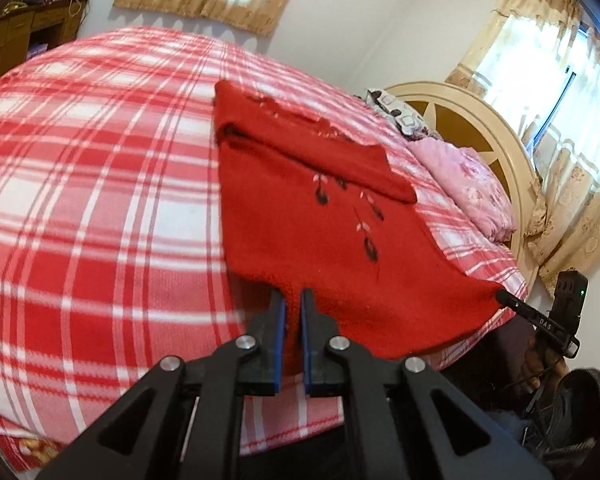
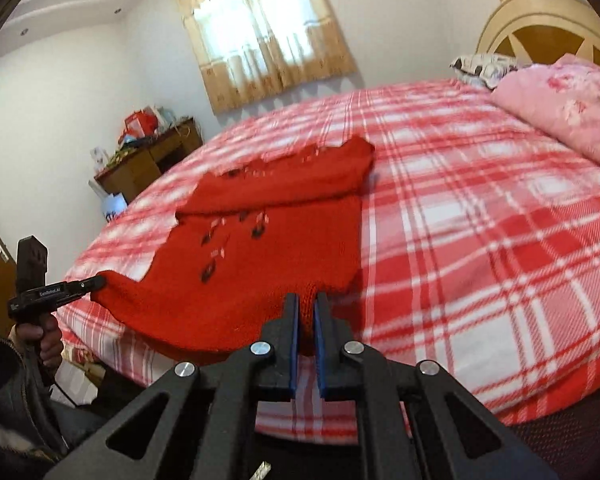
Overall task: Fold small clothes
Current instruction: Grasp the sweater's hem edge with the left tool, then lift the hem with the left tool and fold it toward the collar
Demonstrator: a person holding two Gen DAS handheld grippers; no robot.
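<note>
Where the bed (image 1: 80, 184) meets its near edge, a red sweater (image 1: 320, 232) lies on the red-and-white plaid cover, hem toward the cameras and lifted off the mattress by both tools. Left tool (image 1: 293, 296): blue-padded fingers narrowed onto one hem corner, knit pinched between them. Right tool (image 2: 307, 300): likewise narrowed onto the other hem corner, a ridge of red knit showing in the gap. Each tool also appears in the other's view, its tip buried in the cloth (the right one at the far right edge of the left wrist view, the left one at the far left edge of the right wrist view), with a hand wrapped round the grip below. Sweater, further: the hem edge hangs slack between the two tools and dips over the bed's side; the upper part rests flat on the cover; one sleeve (image 2: 284, 184) is folded across the chest; dark and pale leaf-like embroidery runs down the front. Surroundings: pink floral pillow (image 2: 568, 104) near the headboard (image 1: 472, 128), a patterned pillow beside it; cream headboard with brown inset panels; tan curtains (image 2: 264, 36) over bright windows; a wooden cabinet (image 2: 152, 160) by the wall, carrying red boxes and other clutter. Both views are slightly blurred.
</note>
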